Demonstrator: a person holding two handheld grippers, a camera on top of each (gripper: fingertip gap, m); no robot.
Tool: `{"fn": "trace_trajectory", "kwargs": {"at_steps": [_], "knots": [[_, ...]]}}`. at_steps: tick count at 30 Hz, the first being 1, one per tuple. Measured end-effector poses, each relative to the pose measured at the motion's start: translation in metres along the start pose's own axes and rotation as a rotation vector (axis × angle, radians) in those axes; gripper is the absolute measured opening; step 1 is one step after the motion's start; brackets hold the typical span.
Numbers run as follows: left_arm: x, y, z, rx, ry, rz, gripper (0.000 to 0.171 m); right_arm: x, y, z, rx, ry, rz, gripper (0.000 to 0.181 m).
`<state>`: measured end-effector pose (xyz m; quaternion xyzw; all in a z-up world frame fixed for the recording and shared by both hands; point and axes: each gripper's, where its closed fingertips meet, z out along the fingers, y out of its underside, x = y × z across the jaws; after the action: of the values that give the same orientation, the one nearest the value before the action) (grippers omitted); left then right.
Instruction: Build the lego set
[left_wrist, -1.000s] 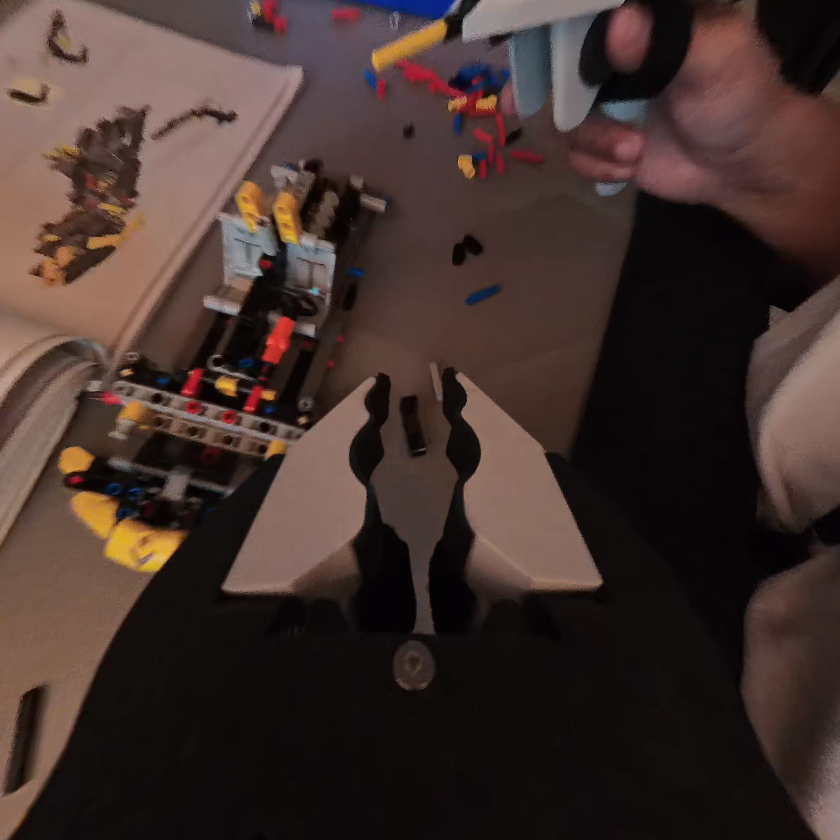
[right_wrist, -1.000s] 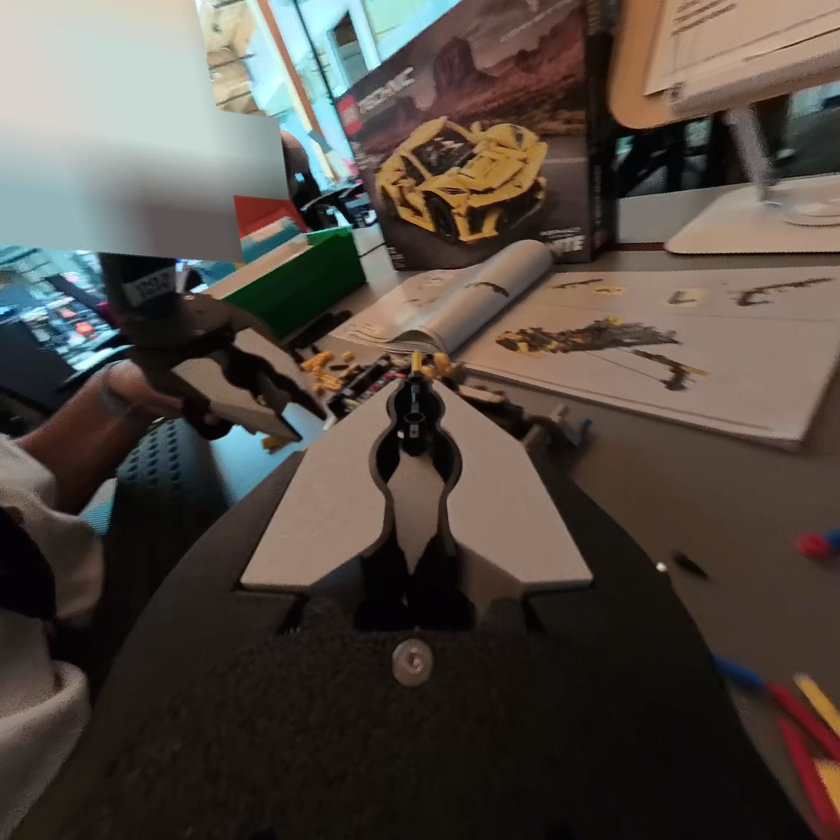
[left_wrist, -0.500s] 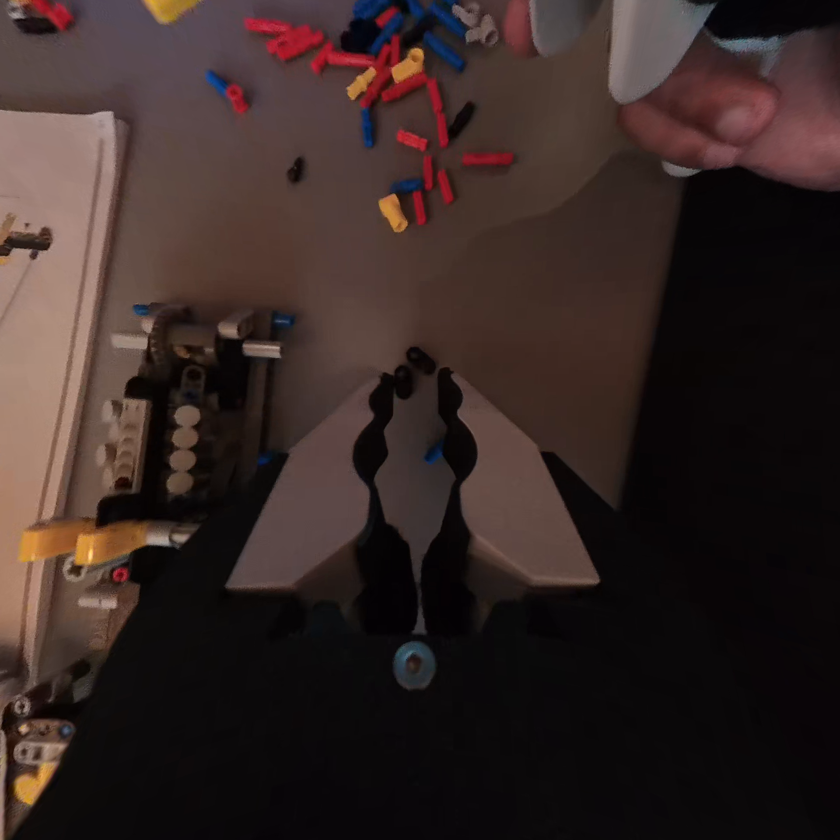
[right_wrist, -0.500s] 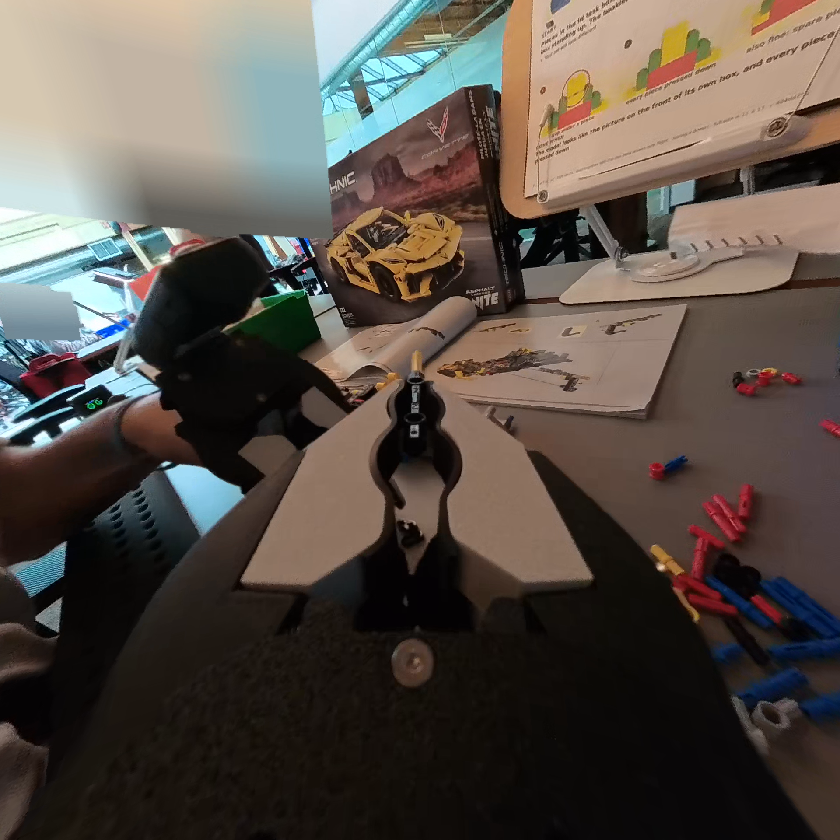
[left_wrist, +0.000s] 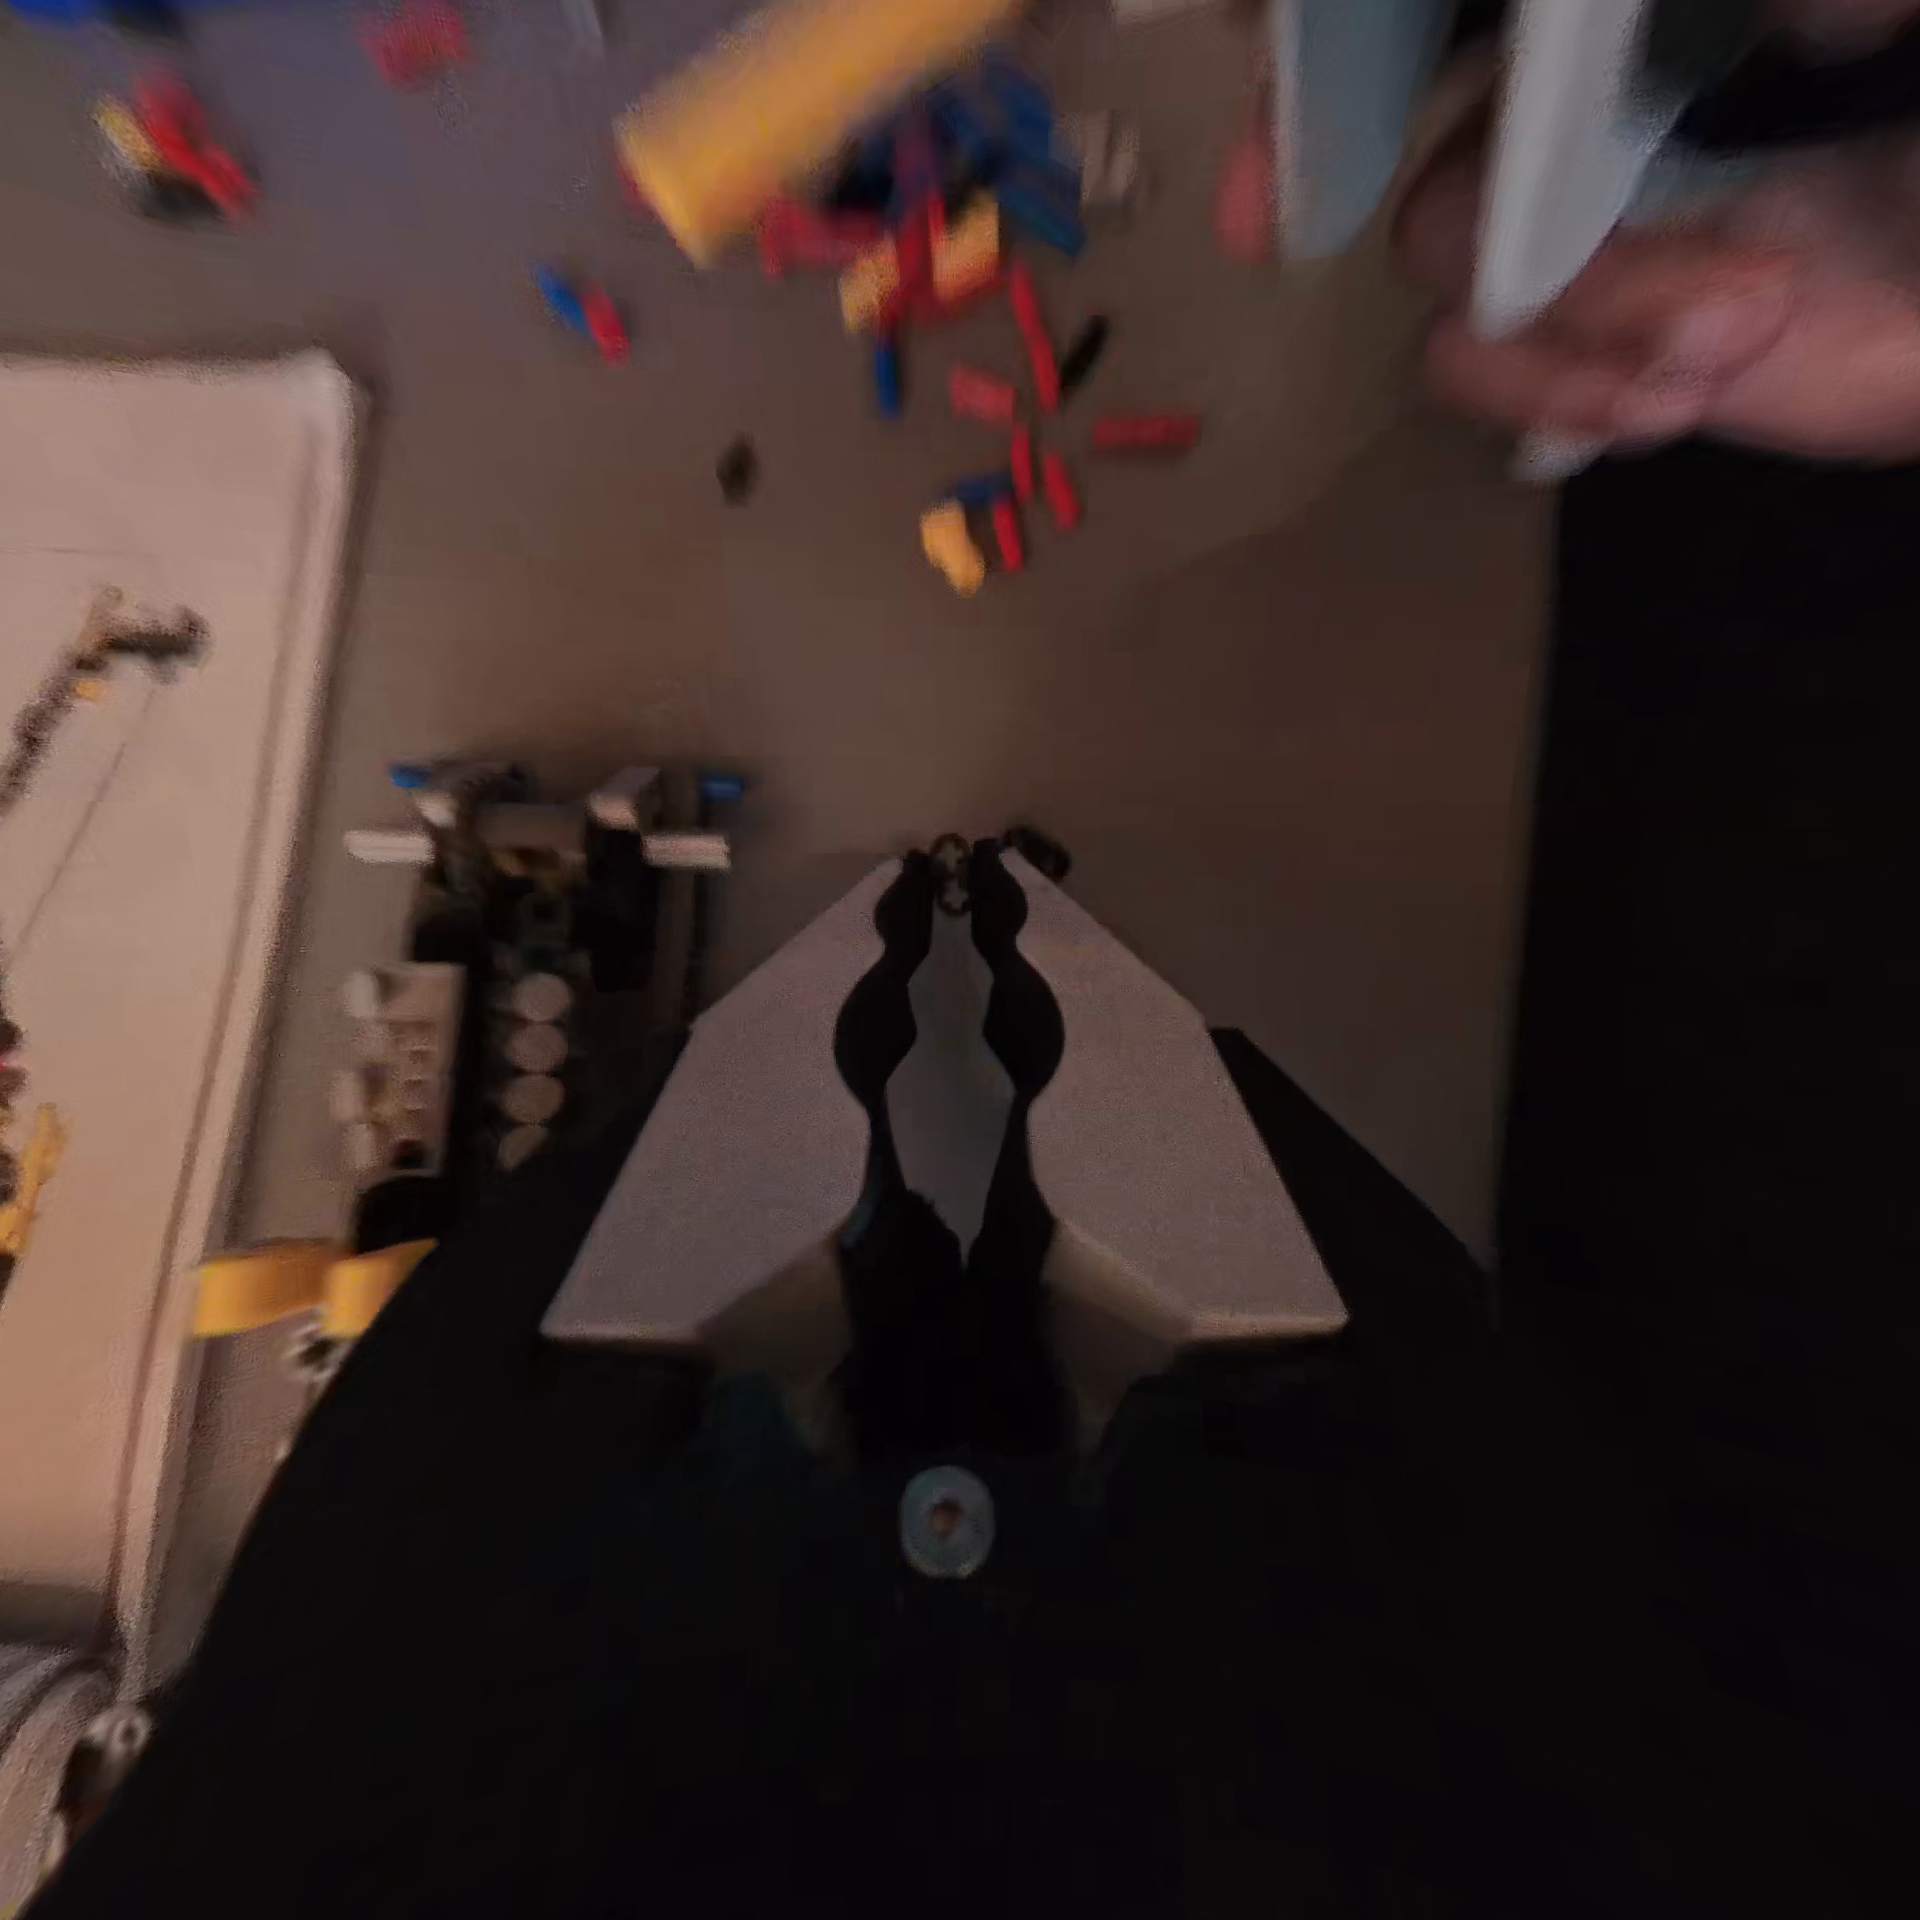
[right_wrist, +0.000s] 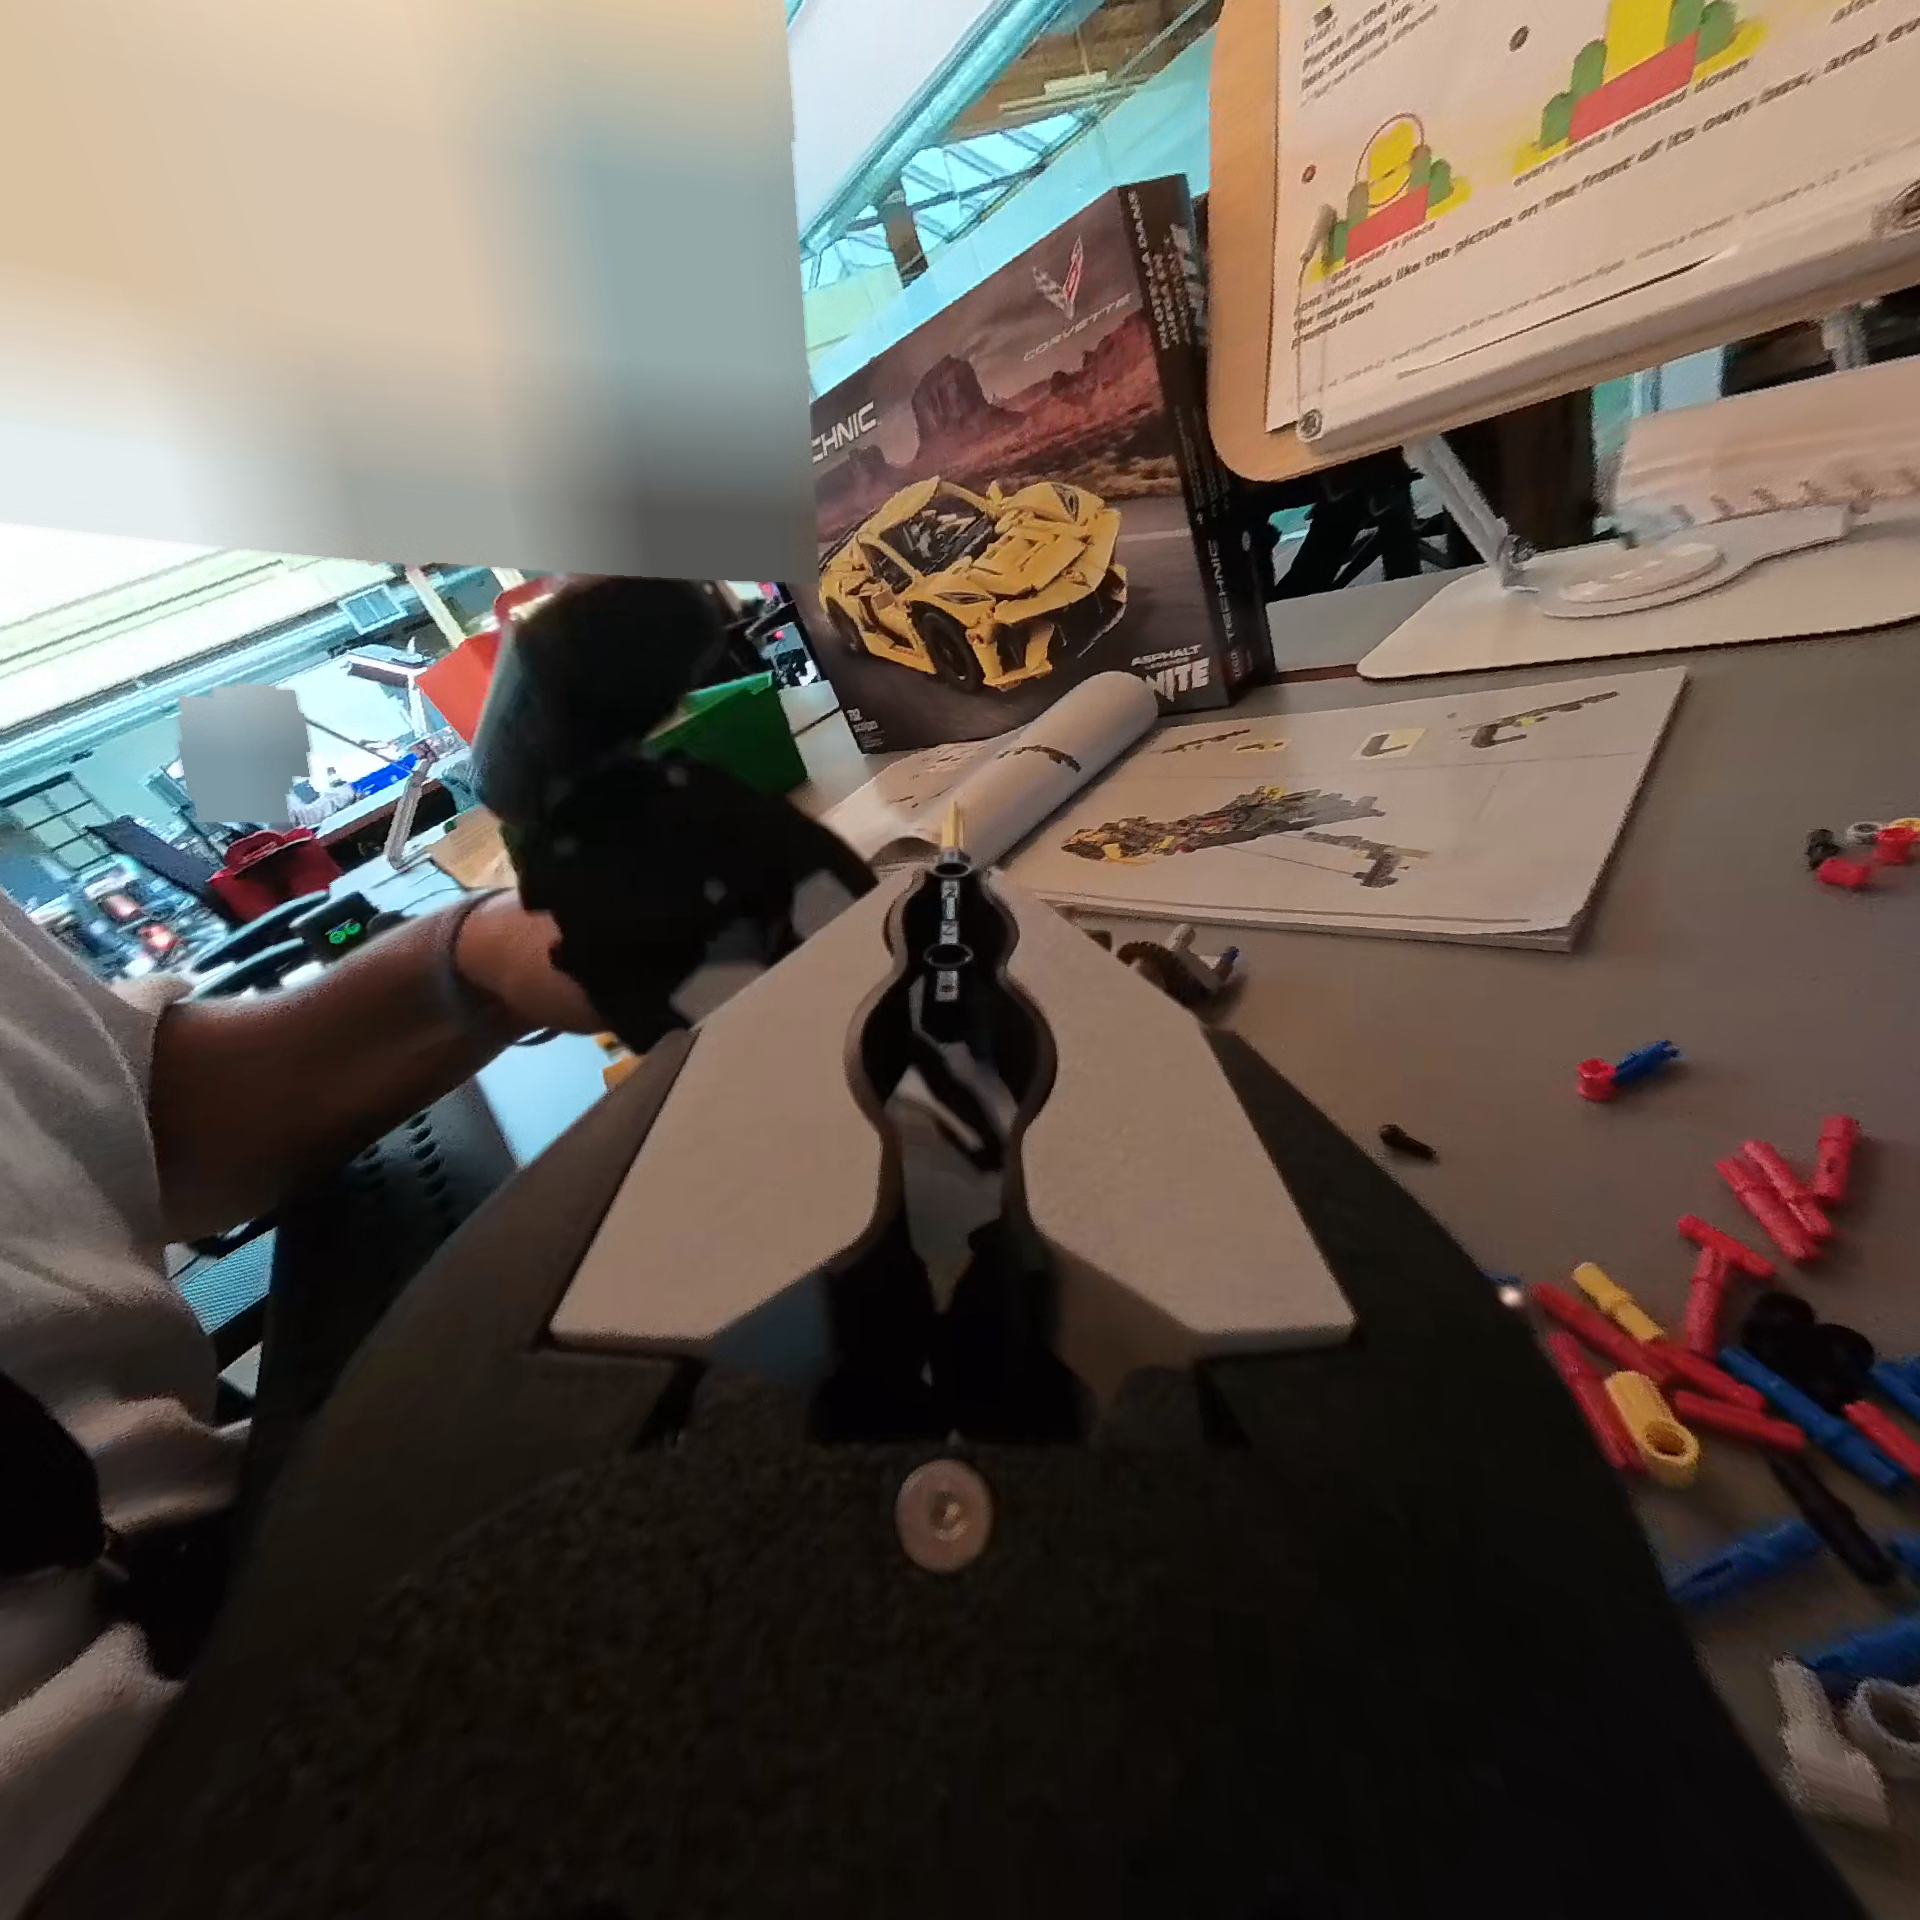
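Observation:
My left gripper (left_wrist: 951, 868) is low over the grey table, its jaws closed on a small black pin (left_wrist: 951, 885). A second black pin (left_wrist: 1041, 850) lies just right of the tips. The partly built black and grey model (left_wrist: 520, 987) lies to the left of the gripper. My right gripper (right_wrist: 951, 894) is shut on a black beam (right_wrist: 945, 961) with a yellow axle tip (right_wrist: 954, 823), held above the table. That piece shows as a yellow blur (left_wrist: 800, 114) in the left wrist view, which is blurred. The left gripper also shows in the right wrist view (right_wrist: 644, 831).
The open instruction booklet (right_wrist: 1351, 810) lies left of the model (left_wrist: 156, 831). Loose red, blue, yellow and black pins (left_wrist: 966, 270) are scattered ahead, also at the right (right_wrist: 1714, 1351). The set's box (right_wrist: 1029, 499) and a stand with a sheet (right_wrist: 1558, 208) are behind. Left tips to right tips: about 11 cm.
My left gripper's fingers have closed from open onto the black pin at their tips. My right gripper has shifted only slightly, still holding the beam.

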<state>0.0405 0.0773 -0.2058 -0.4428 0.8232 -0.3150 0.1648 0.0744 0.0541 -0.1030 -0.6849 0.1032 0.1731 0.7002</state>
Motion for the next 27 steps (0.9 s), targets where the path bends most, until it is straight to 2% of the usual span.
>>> {"fn": "trace_trajectory", "kwargs": {"at_steps": [2,4,6,8,12,16,22,27], "knots": [[0.001,-0.034,-0.037,0.283,0.092,-0.063,0.004,-0.005,0.002,0.004,-0.013,-0.041,0.011,0.005],[-0.015,-0.052,-0.085,0.531,0.132,-0.189,0.005,-0.021,-0.001,0.01,-0.011,-0.152,0.063,0.005],[-0.025,-0.056,-0.133,0.762,0.184,-0.278,0.005,-0.042,-0.009,0.025,0.009,-0.293,0.166,0.005],[-0.028,-0.049,-0.168,0.91,0.227,-0.335,0.004,-0.062,-0.015,0.048,-0.001,-0.41,0.258,0.005],[-0.031,-0.028,-0.214,1.057,0.274,-0.405,0.004,-0.096,-0.021,0.097,-0.066,-0.569,0.306,0.005],[-0.032,-0.011,-0.242,1.169,0.307,-0.453,0.004,-0.129,-0.021,0.127,-0.134,-0.638,0.21,0.006],[-0.029,0.0,-0.256,1.217,0.308,-0.466,0.004,-0.145,-0.023,0.141,-0.125,-0.655,0.202,0.006],[-0.031,0.003,-0.256,1.2,0.329,-0.477,0.004,-0.144,-0.021,0.144,-0.13,-0.642,0.178,0.005]]}}
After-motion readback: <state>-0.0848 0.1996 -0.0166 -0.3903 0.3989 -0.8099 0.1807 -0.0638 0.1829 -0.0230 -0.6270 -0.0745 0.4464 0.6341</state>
